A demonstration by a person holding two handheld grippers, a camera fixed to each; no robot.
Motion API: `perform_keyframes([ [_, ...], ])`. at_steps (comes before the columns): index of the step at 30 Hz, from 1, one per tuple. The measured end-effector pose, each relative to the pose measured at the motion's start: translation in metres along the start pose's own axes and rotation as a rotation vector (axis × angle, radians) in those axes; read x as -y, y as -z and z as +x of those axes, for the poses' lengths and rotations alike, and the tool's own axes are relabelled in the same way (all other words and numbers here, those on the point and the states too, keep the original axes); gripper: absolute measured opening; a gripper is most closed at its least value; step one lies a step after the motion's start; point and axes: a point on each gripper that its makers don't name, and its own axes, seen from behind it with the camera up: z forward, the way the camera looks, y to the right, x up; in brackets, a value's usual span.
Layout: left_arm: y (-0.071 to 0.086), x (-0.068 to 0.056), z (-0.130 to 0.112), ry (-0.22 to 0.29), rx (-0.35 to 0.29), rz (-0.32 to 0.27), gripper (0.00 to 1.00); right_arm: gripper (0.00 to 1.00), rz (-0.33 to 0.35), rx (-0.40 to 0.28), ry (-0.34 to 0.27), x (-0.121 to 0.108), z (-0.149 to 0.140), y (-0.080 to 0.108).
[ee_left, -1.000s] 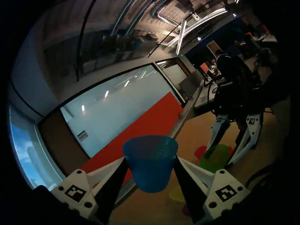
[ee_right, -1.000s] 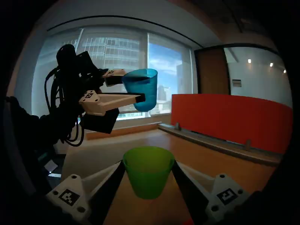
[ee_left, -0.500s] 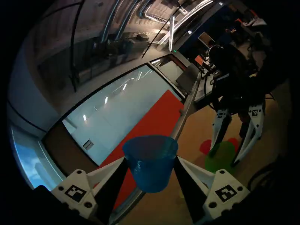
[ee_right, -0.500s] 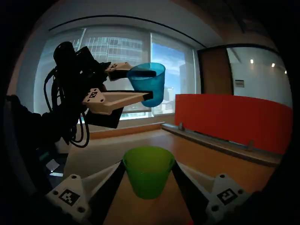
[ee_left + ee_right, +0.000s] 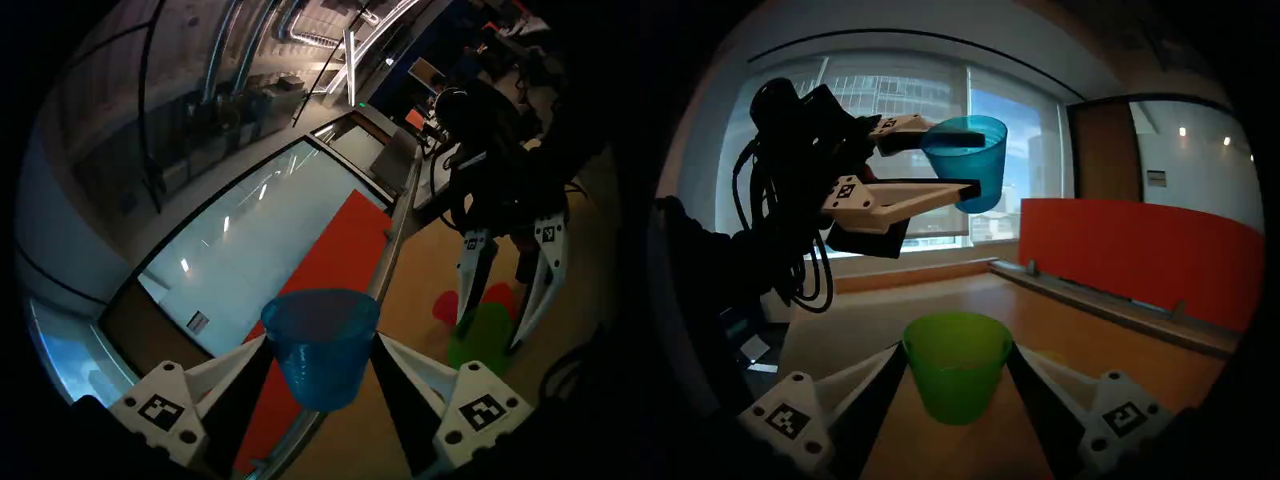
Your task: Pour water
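Blue cup [image 5: 966,162], clamped nearly upright in the left tongs [image 5: 977,164] at upper centre of the right gripper view, hangs above the green cup [image 5: 958,364] gripped by the right tongs [image 5: 958,354] over the table [image 5: 880,316], so pouring looks not yet begun.

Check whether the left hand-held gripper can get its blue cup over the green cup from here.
Probably yes: the left hand-held gripper holds the blue cup up in open air, higher than the green cup, with nothing visible between them.
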Motion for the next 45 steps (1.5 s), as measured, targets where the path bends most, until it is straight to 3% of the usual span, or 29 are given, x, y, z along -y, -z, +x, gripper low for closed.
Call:
perform_keyframes([
  [36,-0.008,-0.001,0.012,-0.239,0.005,0.017,0.82,0.91,0.001,-0.018,0.002,0.001,0.008,0.001],
  [45,-0.007,-0.004,0.017,-0.265,-0.005,0.022,0.82,0.91,0.003,-0.022,0.005,0.001,0.011,0.001],
])
